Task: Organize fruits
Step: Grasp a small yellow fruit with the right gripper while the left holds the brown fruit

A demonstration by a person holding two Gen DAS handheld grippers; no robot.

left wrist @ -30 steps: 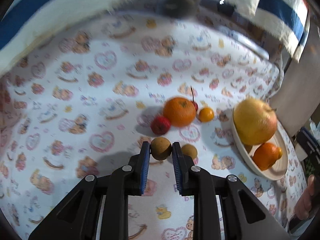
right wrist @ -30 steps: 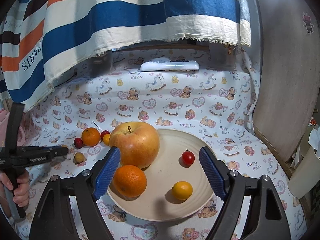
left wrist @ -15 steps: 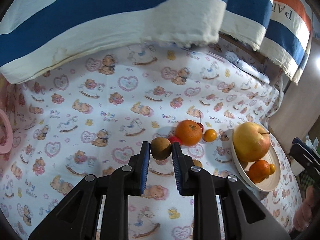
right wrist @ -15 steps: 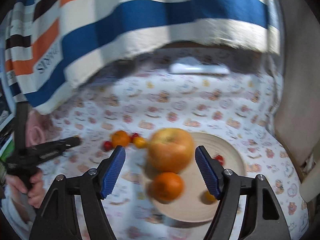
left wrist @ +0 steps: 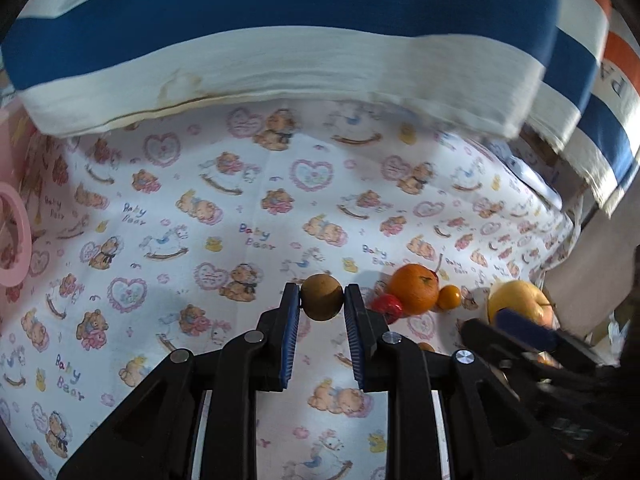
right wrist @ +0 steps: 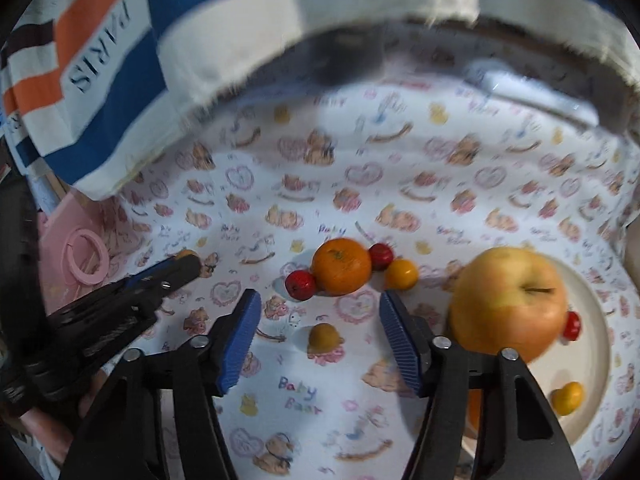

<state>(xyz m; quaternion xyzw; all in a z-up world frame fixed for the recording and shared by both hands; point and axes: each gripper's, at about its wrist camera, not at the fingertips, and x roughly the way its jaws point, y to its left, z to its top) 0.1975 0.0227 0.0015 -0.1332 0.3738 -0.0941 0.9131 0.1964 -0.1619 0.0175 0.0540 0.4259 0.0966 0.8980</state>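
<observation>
1. Pinching a small brown round fruit (left wrist: 322,297) between the blue pads of the left gripper (left wrist: 322,304), lifting it clear of the teddy-bear cloth (left wrist: 240,208).
2. Holding the right gripper (right wrist: 320,312) spread wide, touching nothing, hovering above a small yellow-brown fruit (right wrist: 322,337) lying on the cloth.
3. Lying just beyond: an orange (right wrist: 341,266) flanked by two red fruits (right wrist: 301,285) and a small yellow one (right wrist: 401,274).
4. Sitting to the right: a large apple (right wrist: 508,304) on the cream plate (right wrist: 596,320).
5. Hanging farthest back: a striped towel (left wrist: 280,32).
</observation>
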